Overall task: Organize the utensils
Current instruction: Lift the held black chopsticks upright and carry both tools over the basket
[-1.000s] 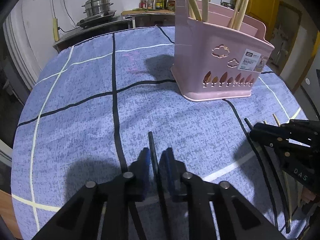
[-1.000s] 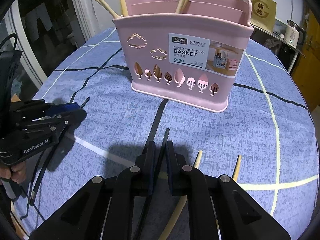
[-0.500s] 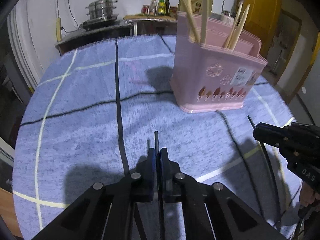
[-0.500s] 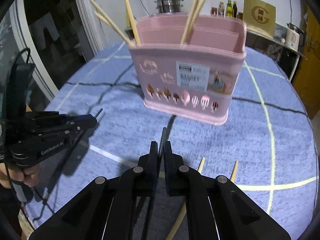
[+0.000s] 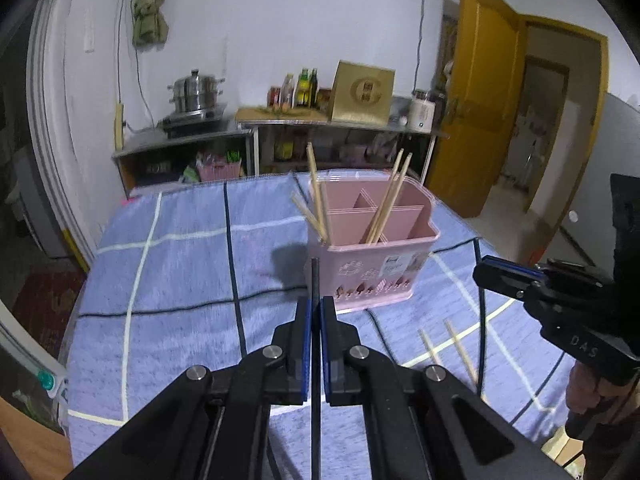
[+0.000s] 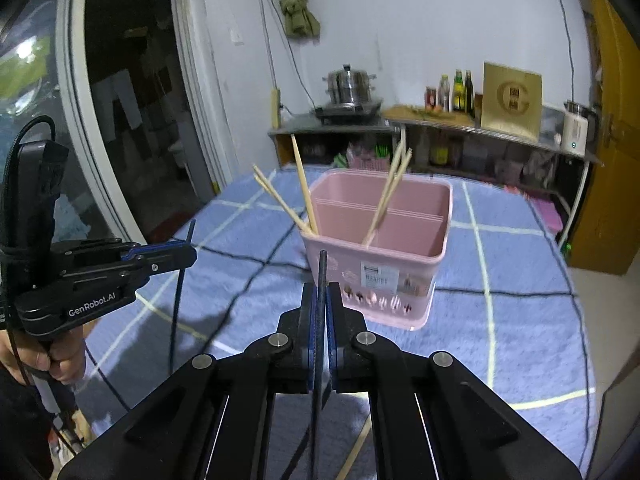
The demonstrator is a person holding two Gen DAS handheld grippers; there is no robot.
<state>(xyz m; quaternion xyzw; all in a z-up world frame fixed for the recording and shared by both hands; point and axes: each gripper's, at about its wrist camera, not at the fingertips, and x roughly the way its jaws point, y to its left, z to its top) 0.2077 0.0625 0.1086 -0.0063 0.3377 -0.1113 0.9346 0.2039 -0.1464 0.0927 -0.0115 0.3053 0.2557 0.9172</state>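
Observation:
My left gripper (image 5: 315, 312) is shut on a black chopstick (image 5: 315, 276), held above the blue checked tablecloth (image 5: 180, 280) with its tip pointing at the pink divided basket (image 5: 360, 256). My right gripper (image 6: 320, 294) is likewise shut on a second black chopstick (image 6: 322, 268) in front of the basket (image 6: 400, 254). Each gripper also shows in the other's view: the right gripper (image 5: 486, 276) at the right edge, the left gripper (image 6: 188, 256) at the left. Several wooden chopsticks (image 5: 390, 196) stand in the basket. Two wooden chopsticks (image 5: 460, 344) lie on the cloth.
A counter behind the table holds a steel steamer pot (image 5: 196, 94), bottles (image 5: 304, 88) and a gold box (image 5: 362, 94). A yellow door (image 5: 484, 112) stands open at the right. A person's hand (image 6: 60, 356) holds the left gripper's handle. A dark glass doorway (image 6: 120, 100) lies left.
Both grippers have risen off the cloth, each carrying its black chopstick, and now see the basket from higher up. Their jaws went from slightly apart to shut on the sticks.

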